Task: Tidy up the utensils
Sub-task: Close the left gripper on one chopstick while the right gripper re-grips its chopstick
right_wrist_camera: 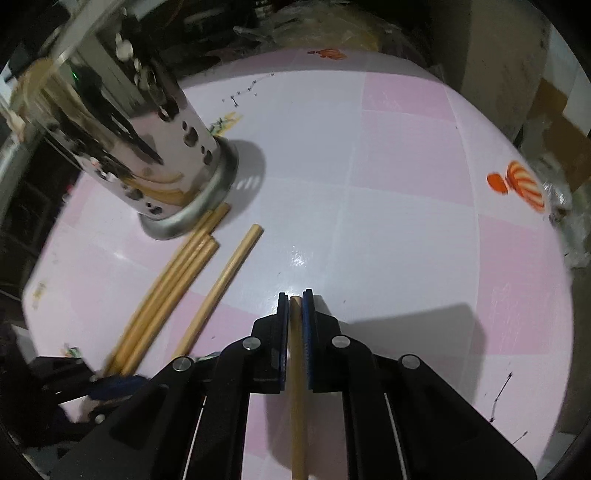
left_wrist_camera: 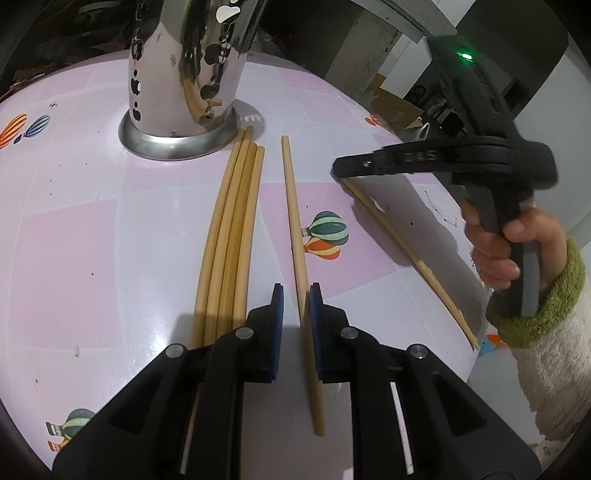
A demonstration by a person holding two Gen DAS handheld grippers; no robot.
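Note:
A shiny perforated metal holder (left_wrist_camera: 184,74) (right_wrist_camera: 147,147) stands at the back of the table. Several wooden chopsticks (left_wrist_camera: 229,240) (right_wrist_camera: 166,288) lie side by side, their tips at its base. A single chopstick (left_wrist_camera: 295,229) (right_wrist_camera: 221,284) lies just right of them and runs between the blue pads of my left gripper (left_wrist_camera: 296,306). It rests against the right pad, with a gap to the left pad. To the right, my right gripper (left_wrist_camera: 338,171) (right_wrist_camera: 295,299) is shut on the end of another chopstick (left_wrist_camera: 410,258) (right_wrist_camera: 297,387), which slants down toward the table's edge.
The table wears a pink-and-white checked cloth (left_wrist_camera: 74,221) with balloon prints. A hand (left_wrist_camera: 498,251) in a green-cuffed fleece sleeve holds the right gripper's handle. Cardboard boxes (left_wrist_camera: 391,107) sit beyond the table's right edge, and clutter (right_wrist_camera: 314,22) lies behind it.

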